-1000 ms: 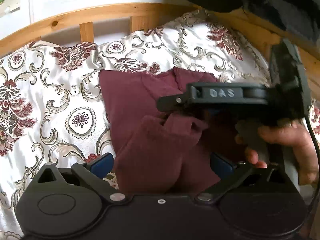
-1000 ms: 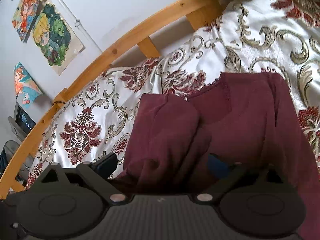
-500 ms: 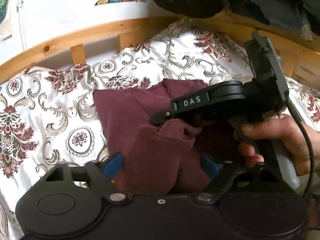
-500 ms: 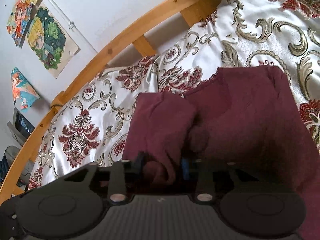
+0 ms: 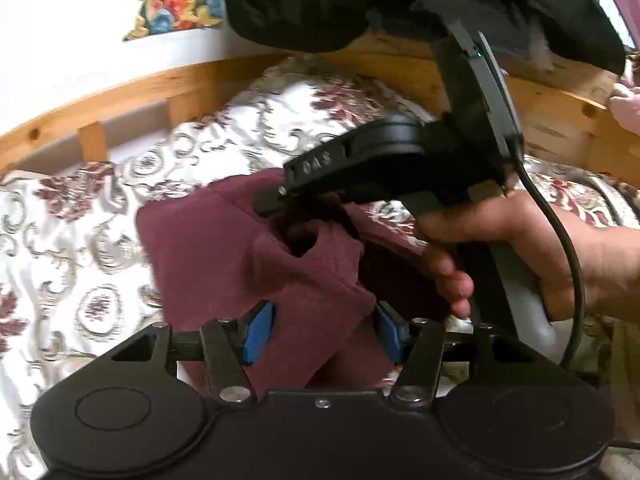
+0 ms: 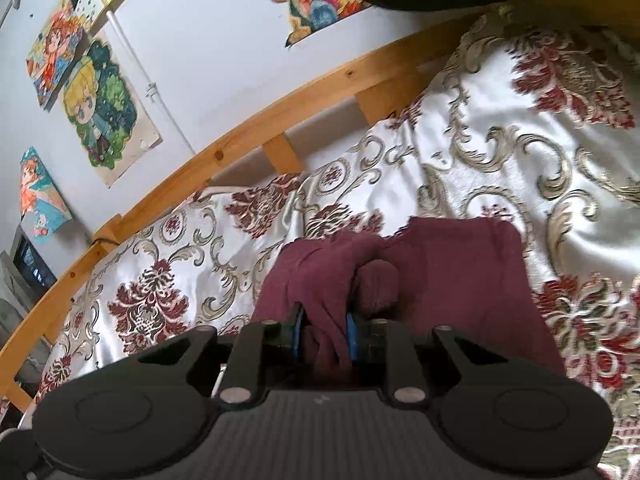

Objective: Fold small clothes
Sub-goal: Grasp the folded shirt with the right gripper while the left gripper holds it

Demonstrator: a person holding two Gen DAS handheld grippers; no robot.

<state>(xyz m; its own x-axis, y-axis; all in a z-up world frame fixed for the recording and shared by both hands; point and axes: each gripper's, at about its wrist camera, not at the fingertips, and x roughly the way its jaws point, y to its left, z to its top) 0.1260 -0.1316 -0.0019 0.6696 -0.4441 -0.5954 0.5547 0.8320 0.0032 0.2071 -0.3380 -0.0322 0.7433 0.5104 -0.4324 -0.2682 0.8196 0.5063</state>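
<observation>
A small maroon garment [image 5: 208, 232] lies on the patterned bedspread [image 5: 72, 216]. In the left wrist view my left gripper [image 5: 324, 328] has its blue pads [image 5: 260, 328] apart with a raised fold of the maroon cloth between them; it looks open around the fold. My right gripper [image 5: 276, 204], held in a hand, sits just beyond and pinches the cloth's upper edge. In the right wrist view the right gripper [image 6: 322, 338] is shut on a bunched fold of the garment [image 6: 460, 280], which is lifted off the bed.
A wooden bed rail [image 5: 120, 92] runs along the back, with the white wall and posters [image 6: 108, 108] behind it. A dark garment [image 5: 320, 0] hangs at the top. The bedspread [image 6: 500, 152] spreads to both sides of the garment.
The right gripper closed on a fold of the maroon garment and lifted it. The left gripper's pads drew closer around the cloth, and both grippers rose and moved back.
</observation>
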